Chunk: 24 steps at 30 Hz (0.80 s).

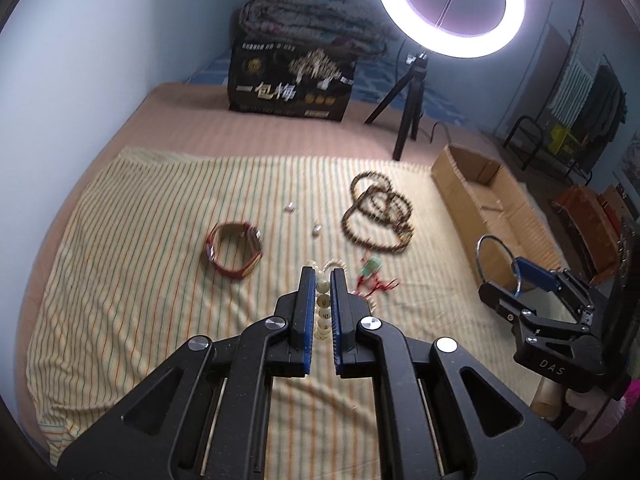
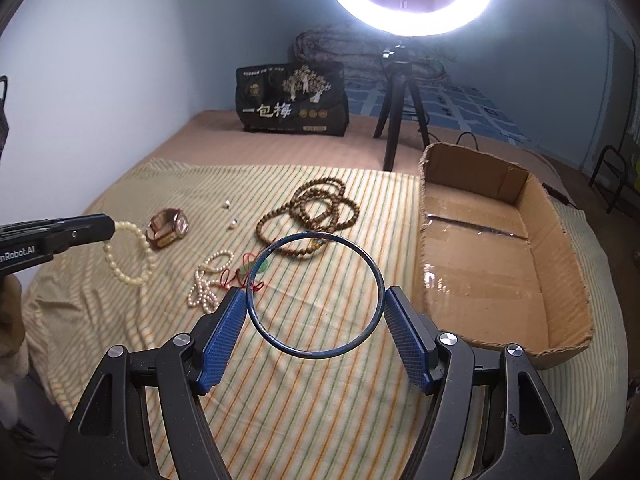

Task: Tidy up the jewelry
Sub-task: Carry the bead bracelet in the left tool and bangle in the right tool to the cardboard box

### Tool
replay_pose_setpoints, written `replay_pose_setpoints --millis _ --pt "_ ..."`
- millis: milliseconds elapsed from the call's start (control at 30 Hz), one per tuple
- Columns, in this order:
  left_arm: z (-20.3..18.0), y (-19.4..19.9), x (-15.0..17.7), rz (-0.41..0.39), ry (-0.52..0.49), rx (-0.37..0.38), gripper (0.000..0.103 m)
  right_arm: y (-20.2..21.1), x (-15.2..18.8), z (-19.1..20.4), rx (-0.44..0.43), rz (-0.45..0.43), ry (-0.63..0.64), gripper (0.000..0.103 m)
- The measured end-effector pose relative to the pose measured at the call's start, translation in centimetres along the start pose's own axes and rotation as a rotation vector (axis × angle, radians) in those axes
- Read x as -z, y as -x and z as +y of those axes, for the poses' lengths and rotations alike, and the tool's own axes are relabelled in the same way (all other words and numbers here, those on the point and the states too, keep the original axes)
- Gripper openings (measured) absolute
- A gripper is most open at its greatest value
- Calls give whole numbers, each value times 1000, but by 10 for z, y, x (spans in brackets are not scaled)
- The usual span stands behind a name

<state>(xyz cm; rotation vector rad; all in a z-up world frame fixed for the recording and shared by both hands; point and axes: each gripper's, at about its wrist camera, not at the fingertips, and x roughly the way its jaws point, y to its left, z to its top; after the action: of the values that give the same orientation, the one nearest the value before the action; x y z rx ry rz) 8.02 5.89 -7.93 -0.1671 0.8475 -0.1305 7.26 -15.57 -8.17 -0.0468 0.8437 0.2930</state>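
Observation:
My left gripper point(image 1: 323, 276) is shut on a cream bead bracelet point(image 1: 323, 308), held above the striped cloth; the bracelet hangs from its tip in the right wrist view point(image 2: 128, 254). My right gripper point(image 2: 314, 294) is shut on a thin dark bangle point(image 2: 314, 295), held just left of the open cardboard box point(image 2: 560, 248); it also shows in the left wrist view point(image 1: 516, 276). On the cloth lie a brown wooden bead necklace point(image 2: 316, 212), a white pearl necklace point(image 2: 208, 280), a green pendant on red cord point(image 2: 256, 270), a red-strapped watch point(image 2: 168, 228) and two small earrings point(image 2: 233, 222).
A ring light on a black tripod point(image 2: 394, 128) stands behind the cloth. A black printed bag point(image 2: 292, 100) and folded blankets sit at the back against the blue wall. The bed edge falls away at the right, beside a chair point(image 1: 528, 140).

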Motion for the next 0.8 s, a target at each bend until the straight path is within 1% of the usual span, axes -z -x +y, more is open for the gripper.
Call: replay_pose_setpoints --millis 233,400,600,800 --pt "-28 10 -18 -48 -25 50 5 17 -12 -21 21 -37 -34 70" --pt "-54 9 -28 -64 -52 87 5 26 -21 -46 48 -57 -74 70" --pt "-91 2 -38 -77 -94 134 5 34 -31 -79 97 -72 -111 70" --pt "-123 -10 -48 -75 -119 179 5 30 -40 -105 133 -58 -120 70"
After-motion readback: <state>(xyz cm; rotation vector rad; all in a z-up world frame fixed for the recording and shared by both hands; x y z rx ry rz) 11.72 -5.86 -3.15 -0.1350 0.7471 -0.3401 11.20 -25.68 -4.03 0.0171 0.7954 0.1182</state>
